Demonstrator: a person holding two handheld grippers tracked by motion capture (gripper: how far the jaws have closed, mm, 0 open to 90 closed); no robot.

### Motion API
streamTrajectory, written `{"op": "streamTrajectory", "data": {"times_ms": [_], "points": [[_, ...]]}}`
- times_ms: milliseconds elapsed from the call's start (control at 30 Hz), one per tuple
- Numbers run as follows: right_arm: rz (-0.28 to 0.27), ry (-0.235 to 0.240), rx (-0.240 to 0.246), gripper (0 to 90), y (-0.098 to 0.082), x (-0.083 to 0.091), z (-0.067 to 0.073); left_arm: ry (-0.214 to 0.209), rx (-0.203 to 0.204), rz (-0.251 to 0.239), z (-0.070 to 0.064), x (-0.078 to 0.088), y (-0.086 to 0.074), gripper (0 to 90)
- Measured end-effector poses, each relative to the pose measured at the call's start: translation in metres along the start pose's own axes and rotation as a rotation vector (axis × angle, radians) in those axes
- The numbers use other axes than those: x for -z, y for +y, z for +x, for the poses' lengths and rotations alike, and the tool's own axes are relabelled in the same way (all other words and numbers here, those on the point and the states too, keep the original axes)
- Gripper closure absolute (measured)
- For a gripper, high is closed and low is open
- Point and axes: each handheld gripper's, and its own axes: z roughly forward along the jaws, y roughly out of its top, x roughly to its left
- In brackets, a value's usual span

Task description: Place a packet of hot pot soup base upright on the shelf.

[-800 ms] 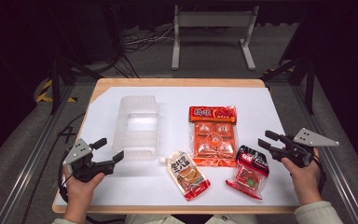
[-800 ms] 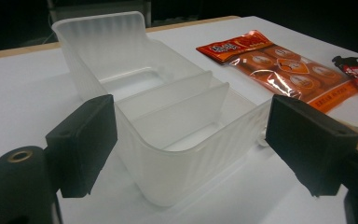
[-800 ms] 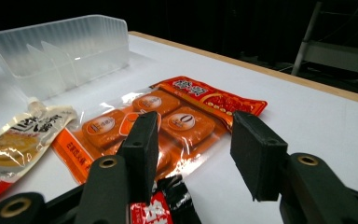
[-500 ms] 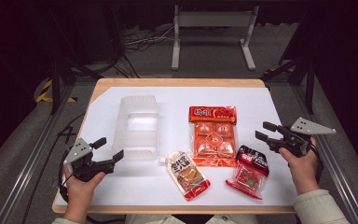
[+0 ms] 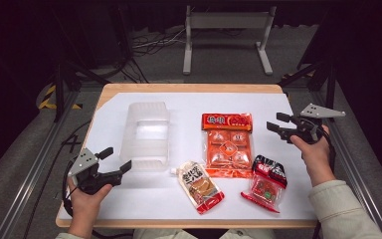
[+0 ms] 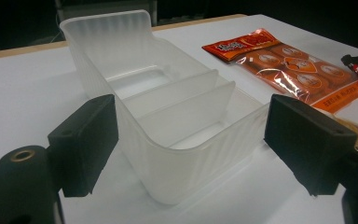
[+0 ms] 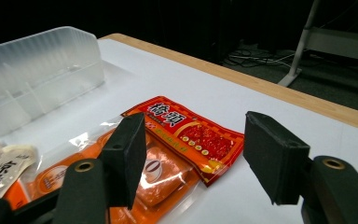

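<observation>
R gripper (image 5: 279, 127) open nr orange pack (image 5: 227, 144); L gripper (image 5: 113, 160) open by bin (image 5: 145, 130)

Orange snack pack (image 5: 227, 144), translucent white bin (image 5: 145, 133), red-and-black packet (image 5: 266, 182), black tongs (image 5: 280, 128)

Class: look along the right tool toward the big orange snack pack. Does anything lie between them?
Nothing visible does. The right tool hangs open beside the orange snack pack, with bare white table between them.
</observation>
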Motion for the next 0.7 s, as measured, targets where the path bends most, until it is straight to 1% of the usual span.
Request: {"op": "streamTrajectory", "data": {"times_ms": [67,100,133,167,200,233,267,333,400,467,500,533,600,667,700], "points": [[0.000,0.001,-0.003,39.9,0.001,-0.003,-0.002,0.001,0.000,0.000,0.000,0.000,0.000,18.1],[0.002,0.002,-0.013,39.2,0.003,-0.010,-0.005,-0.001,-0.001,0.005,0.000,0.000,0.000,18.1],[0.002,0.002,-0.013,39.2,0.003,-0.010,-0.005,-0.002,0.000,0.005,0.000,-0.001,0.000,18.1],[0.011,0.001,-0.025,37.6,0.004,-0.016,-0.008,-0.002,0.001,0.006,0.000,-0.001,-0.001,18.1],[0.011,0.001,-0.025,37.6,0.004,-0.016,-0.008,-0.001,-0.001,0.006,0.000,-0.001,-0.001,18.1],[0.015,-0.001,-0.030,36.7,0.005,-0.021,-0.011,-0.003,-0.001,0.007,0.000,-0.002,-0.001,18.1],[0.015,-0.001,-0.030,36.7,0.005,-0.021,-0.011,-0.004,-0.002,0.007,0.000,-0.002,-0.001,18.1],[0.022,0.002,-0.042,35.2,0.007,-0.028,-0.013,-0.004,0.001,0.007,0.000,-0.001,-0.001,18.1],[0.026,-0.002,-0.035,33.8,0.008,-0.035,-0.015,-0.004,0.000,0.006,0.000,-0.001,-0.001,18.1],[0.041,0.005,-0.030,31.5,0.008,-0.044,-0.018,-0.003,-0.003,0.011,-0.001,0.000,-0.002,18.1],[0.041,0.005,-0.030,31.5,0.008,-0.044,-0.018,-0.003,-0.003,0.011,-0.001,0.000,-0.002,18.1],[0.070,0.002,-0.023,30.5,0.009,-0.055,-0.022,-0.001,-0.002,0.011,-0.001,0.001,-0.003,18.1],[0.072,0.002,-0.025,30.4,0.009,-0.058,-0.024,-0.002,-0.002,0.014,-0.002,0.002,-0.004,18.0],[0.091,-0.001,-0.028,29.3,0.010,-0.068,-0.029,0.000,0.000,0.019,-0.003,0.004,-0.006,18.0],[0.095,-0.001,-0.029,28.9,0.010,-0.070,-0.030,0.000,0.001,0.018,-0.003,0.005,-0.007,18.0]]}}
